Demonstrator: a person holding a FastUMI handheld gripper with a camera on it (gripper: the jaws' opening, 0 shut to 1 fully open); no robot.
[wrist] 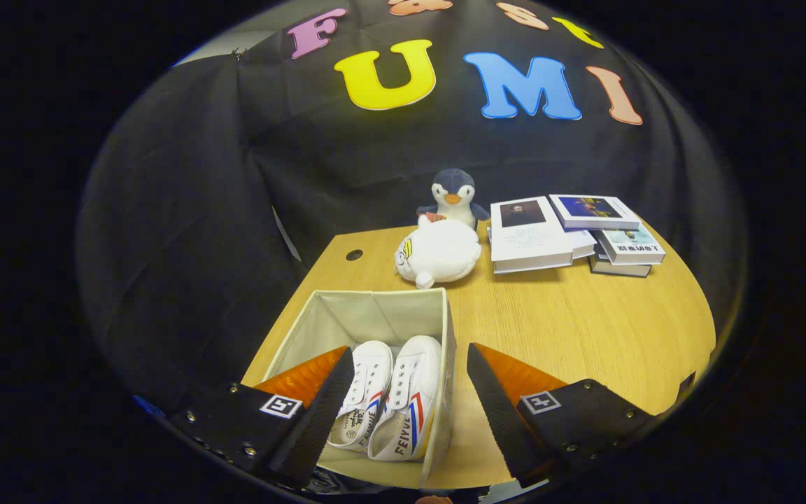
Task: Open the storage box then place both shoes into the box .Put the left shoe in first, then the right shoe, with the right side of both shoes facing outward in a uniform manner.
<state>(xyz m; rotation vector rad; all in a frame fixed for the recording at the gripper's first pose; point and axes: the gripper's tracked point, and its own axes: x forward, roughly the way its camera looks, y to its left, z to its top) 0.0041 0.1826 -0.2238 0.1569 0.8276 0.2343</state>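
The gripper (403, 381) is hovering low in the frame with its fingers (319, 413) spread wide apart and grasping nothing. Between them, in the lower centre, the storage box (375, 311) is sitting open on the wooden surface (585, 322), its pale fabric walls standing upright and its mouth facing up. Both shoes are lying inside it side by side, toes pointing away toward the far wall of the box. The left-hand shoe (364, 395) is resting close against the left finger's inner edge as seen from here, though whether the finger is touching it or just passing above it is hard to tell. The right-hand shoe (410, 399) is lying just beside it, near the box's right wall, showing red and blue stripes on its side. The right finger is hanging over bare surface to the right of the box, apart from it.

Beyond the box, in the middle of the frame, a white plush toy (438, 255) is lying on the surface, and a penguin plush (453, 196) is standing just behind it. To the right of them a stack of books (571, 234) is resting near the far edge. A small dark hole (354, 255) is showing in the surface left of the white toy.
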